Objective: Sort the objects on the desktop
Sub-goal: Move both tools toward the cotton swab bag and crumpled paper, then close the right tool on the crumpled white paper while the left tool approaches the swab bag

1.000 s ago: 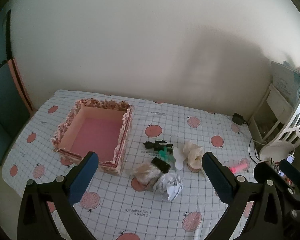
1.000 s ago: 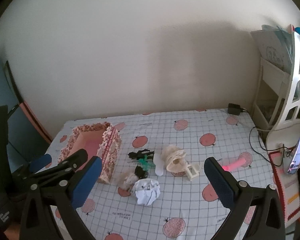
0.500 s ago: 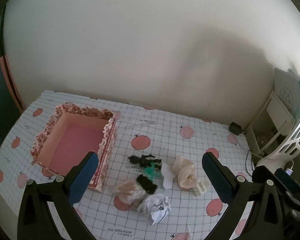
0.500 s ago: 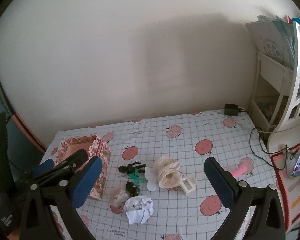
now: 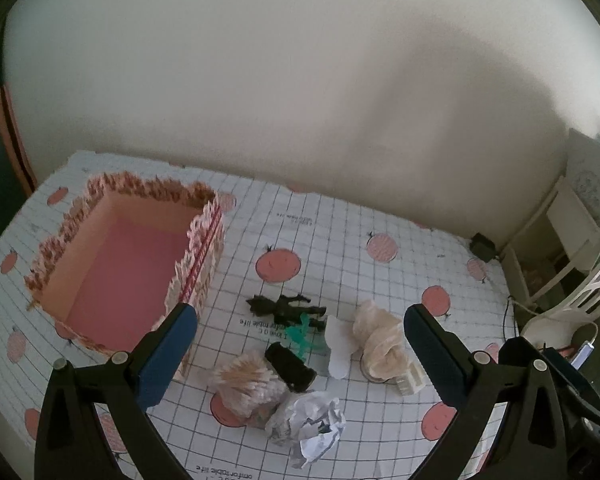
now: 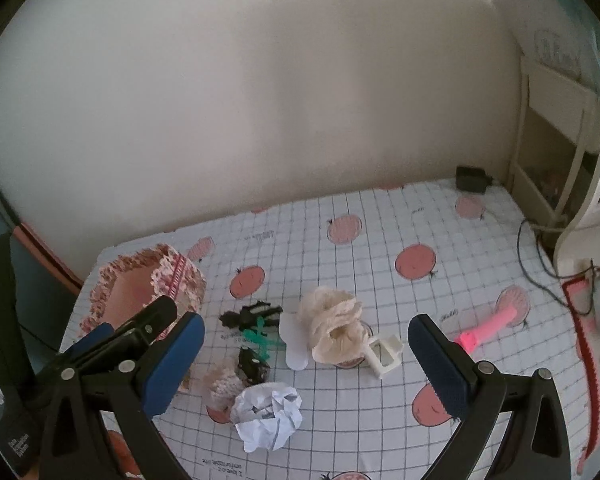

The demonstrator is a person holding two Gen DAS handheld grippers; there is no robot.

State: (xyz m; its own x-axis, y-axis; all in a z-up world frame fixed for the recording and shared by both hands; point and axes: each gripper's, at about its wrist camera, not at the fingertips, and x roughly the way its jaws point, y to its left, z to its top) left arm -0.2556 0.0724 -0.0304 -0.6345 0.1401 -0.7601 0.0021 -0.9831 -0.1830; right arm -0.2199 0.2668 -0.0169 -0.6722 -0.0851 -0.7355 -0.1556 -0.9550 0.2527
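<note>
Above the tablecloth (image 5: 340, 248), the left gripper (image 5: 300, 344) and right gripper (image 6: 306, 354) are hovering wide apart, gripping nothing.

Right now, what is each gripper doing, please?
Left gripper: open, holding nothing.
Right gripper: open, holding nothing.

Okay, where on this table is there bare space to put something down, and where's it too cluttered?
Bare tablecloth runs along the wall, from the pink box to the black adapter. Another free patch lies between the cream frame and the pink tube. The box interior is empty. It is crowded mid-table, from the black clip down to the crumpled paper.
</note>
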